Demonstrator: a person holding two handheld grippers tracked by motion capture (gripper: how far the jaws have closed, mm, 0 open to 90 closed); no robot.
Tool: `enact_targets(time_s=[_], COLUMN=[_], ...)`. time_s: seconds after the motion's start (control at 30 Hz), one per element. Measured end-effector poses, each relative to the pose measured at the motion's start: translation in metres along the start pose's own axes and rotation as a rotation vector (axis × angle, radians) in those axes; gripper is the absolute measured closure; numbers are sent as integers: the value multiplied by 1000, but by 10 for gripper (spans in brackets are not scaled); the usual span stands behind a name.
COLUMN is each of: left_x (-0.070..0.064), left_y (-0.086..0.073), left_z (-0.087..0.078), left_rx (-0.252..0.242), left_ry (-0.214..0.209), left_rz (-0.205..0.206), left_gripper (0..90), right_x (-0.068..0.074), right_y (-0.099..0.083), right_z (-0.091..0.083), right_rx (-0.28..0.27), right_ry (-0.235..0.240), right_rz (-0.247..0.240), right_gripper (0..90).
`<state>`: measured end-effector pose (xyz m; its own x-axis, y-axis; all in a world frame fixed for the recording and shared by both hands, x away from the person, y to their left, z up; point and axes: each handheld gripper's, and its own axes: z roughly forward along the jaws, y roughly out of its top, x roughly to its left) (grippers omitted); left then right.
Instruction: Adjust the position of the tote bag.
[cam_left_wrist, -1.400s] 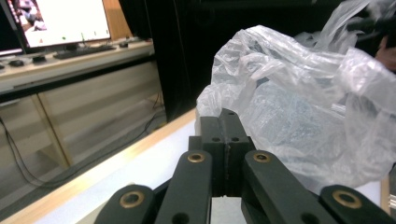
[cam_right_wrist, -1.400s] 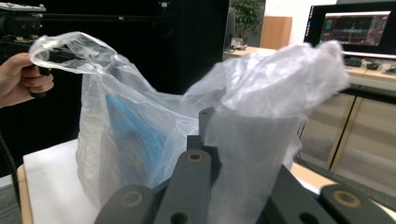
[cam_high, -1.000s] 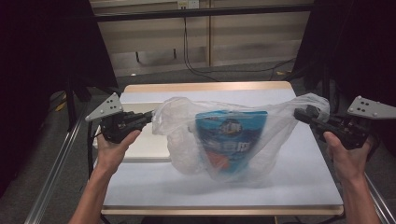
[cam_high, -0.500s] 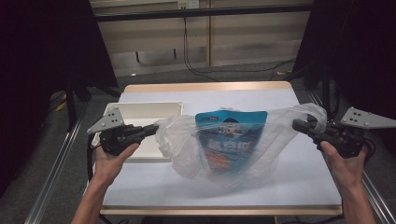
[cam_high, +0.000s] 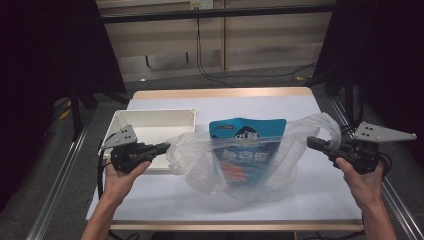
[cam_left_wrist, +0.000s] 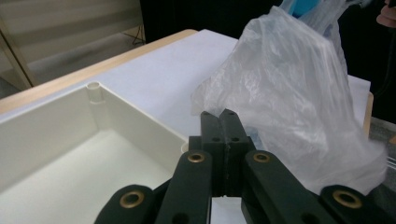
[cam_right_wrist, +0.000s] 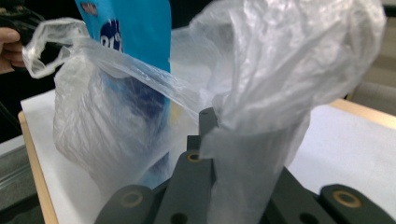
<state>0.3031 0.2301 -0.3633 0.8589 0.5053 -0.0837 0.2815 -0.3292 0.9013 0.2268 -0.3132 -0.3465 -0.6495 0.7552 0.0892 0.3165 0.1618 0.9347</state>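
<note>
Since a moment ago, both hands have dropped lower and come closer to the person, and the clear plastic bag (cam_high: 240, 160) has come down with them. The bag now sags more, and its bottom rests on the white bench (cam_high: 310, 205). The left tongs (cam_high: 162, 147) have slid away from the white tray (cam_high: 150, 125), so more of the tray can be seen.

The left tongs are clenched tight on the left handle of the bag; in the left gripper view the two black jaws press together with the thin plastic bunched at their tips. The right tongs (cam_high: 312, 142) hold the right handle of the bag. In the right gripper view the plastic drapes over the jaws and hides them, but it is pinched there.

Inside the bag stands a blue pouch (cam_high: 247, 145) with white writing and an orange patch low down. Its top pokes up out of the bag's open mouth. The bag sits in the middle of the bench, between the two hands.

The white tray lies on the left side of the bench, just beside the bag, behind the left tongs.
</note>
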Motion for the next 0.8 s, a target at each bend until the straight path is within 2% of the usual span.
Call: enact_targets(time_s=[0.07,0.1,0.2,0.37,0.5,0.6,0.7,0.8], left_x=[1,0,-2,-3,-7,-12,-13,-12], left_y=[-4,-5,-10,-16,-21,-24,-30,-37], left_z=[2,4,7,1,0,3,5,7], left_rx=[13,28,72,84,77,113,127,147], left_ry=[-5,-1,-3,1,-10,-13,-22,-36], left_rz=[-15,-13,0,-8,-12,-5,-9,-33], left_gripper=[900,900,900,900,900,900,900,900], right_x=[0,-1,0,3,3,3,2,2], right_y=[-3,-7,-10,-18,-26,-32,-38,-44], right_z=[2,3,5,9,10,12,14,15], right_rx=[16,39,57,92,104,116,132,142], right_ry=[2,-4,5,12,14,17,18,21], right_rz=[-1,-2,2,-4,11,22,30,37], right_gripper=[900,900,900,900,900,900,900,900])
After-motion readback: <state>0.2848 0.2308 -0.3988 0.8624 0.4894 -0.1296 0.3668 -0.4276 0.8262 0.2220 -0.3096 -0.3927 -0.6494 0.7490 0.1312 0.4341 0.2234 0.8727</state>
